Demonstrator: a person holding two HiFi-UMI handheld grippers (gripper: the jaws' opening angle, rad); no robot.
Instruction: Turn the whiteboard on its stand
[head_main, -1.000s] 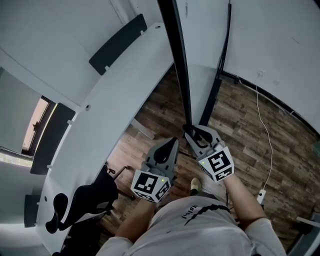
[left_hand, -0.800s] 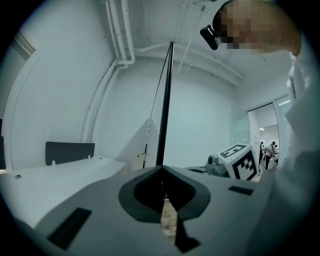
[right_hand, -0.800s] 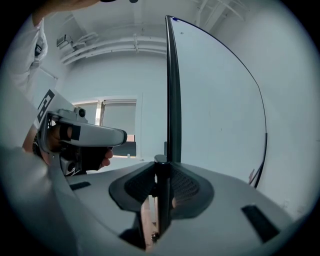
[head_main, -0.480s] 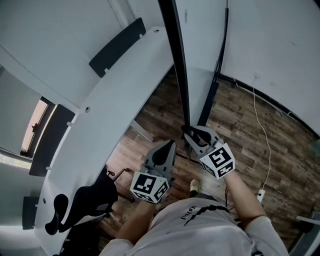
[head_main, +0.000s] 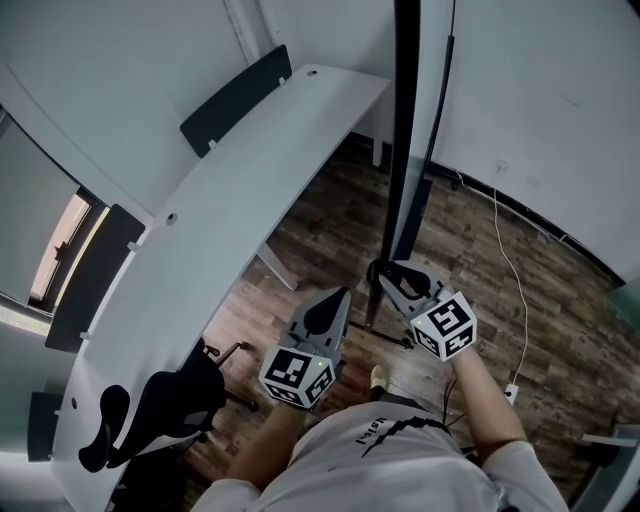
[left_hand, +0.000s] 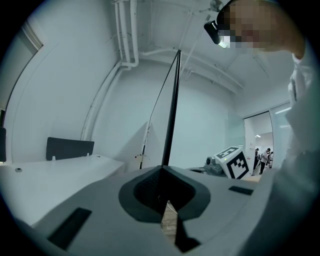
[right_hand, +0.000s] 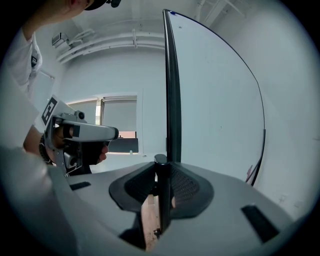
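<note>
Rotation of the whiteboard (head_main: 398, 150) is judged to be the step in hand. The board stands upright and shows almost edge-on in the head view, its dark frame running down to the right gripper (head_main: 385, 275), with a dark post of the stand (head_main: 418, 205) just behind it. In the right gripper view the frame's edge stands between the jaws near its lower end. These jaws have just been closing a little and the pads bear on the frame, so this pair of tongs is clamped on the whiteboard. Just beside it, on the desk side and apart from the board, is the left gripper (head_main: 338, 297). Its own view shows the jaw tips met with nothing between them and only a sliver of floor below, so it is closed and empty. The board stands over the wooden floor (head_main: 560, 300), between the long white desk (head_main: 200, 230) and the wall on the opposite side. A white cable (head_main: 510, 270) trails on the floor on the wall side of the stand, and an office chair (head_main: 170, 400) sits by the desk's near end, well apart from the board. The turn appears part done, though how far it is meant to go cannot be told. The next move calls for carrying the gripped edge round in a level arc. The clamp must stay firm so the narrow frame does not slip out, and the person's feet must stay clear of the stand's base. The pivot itself is not visible.
</note>
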